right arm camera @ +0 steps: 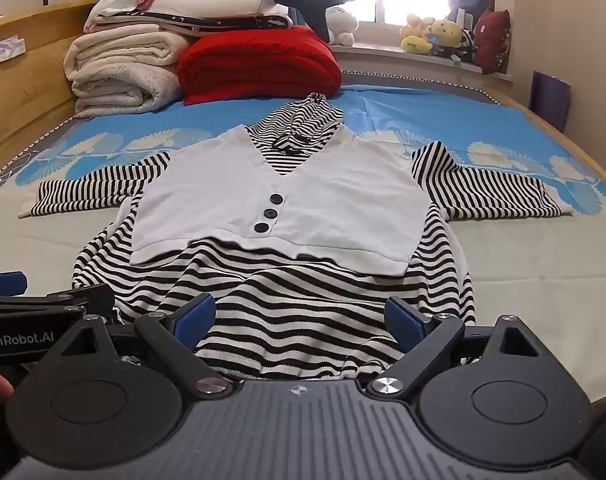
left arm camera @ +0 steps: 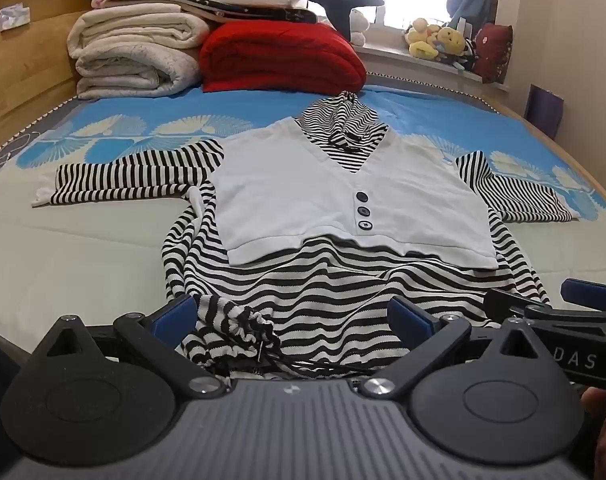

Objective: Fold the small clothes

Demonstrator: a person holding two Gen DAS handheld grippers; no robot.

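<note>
While we hold both tools low at the near edge of the bed (left arm camera: pixel 83 232), the striped garment (left arm camera: pixel 323 292) lies spread face up ahead of us, its hem end nearest and its hood (left arm camera: pixel 343 120) pointing toward the far end. Over its chest sits a white vest panel (left arm camera: pixel 323 196) with three dark buttons (left arm camera: pixel 363 210) in a short column. One striped sleeve (left arm camera: pixel 127 178) stretches flat to the left, and the other sleeve (right arm camera: pixel 495 188) reaches out to the right. Our left gripper (left arm camera: pixel 291 316) has its blue-padded fingers set wide apart, straddling the bunched hem (a gathered drawstring bit (left arm camera: pixel 239 328) lies between them), and we cannot tell whether the pads touch the cloth. Our right gripper (right arm camera: pixel 299 316) is likewise spread wide over the striped hem, with nothing pinched between its fingers. From the left wrist view, the right tool shows just beside ours at the right edge. At the far end of the bed, folded cream blankets (left arm camera: pixel 135 52) are stacked beside a red quilt (left arm camera: pixel 279 58), with more folded linens on top. Plush toys (right arm camera: pixel 431 36) sit on the windowsill (right arm camera: pixel 383 54) beyond.
</note>
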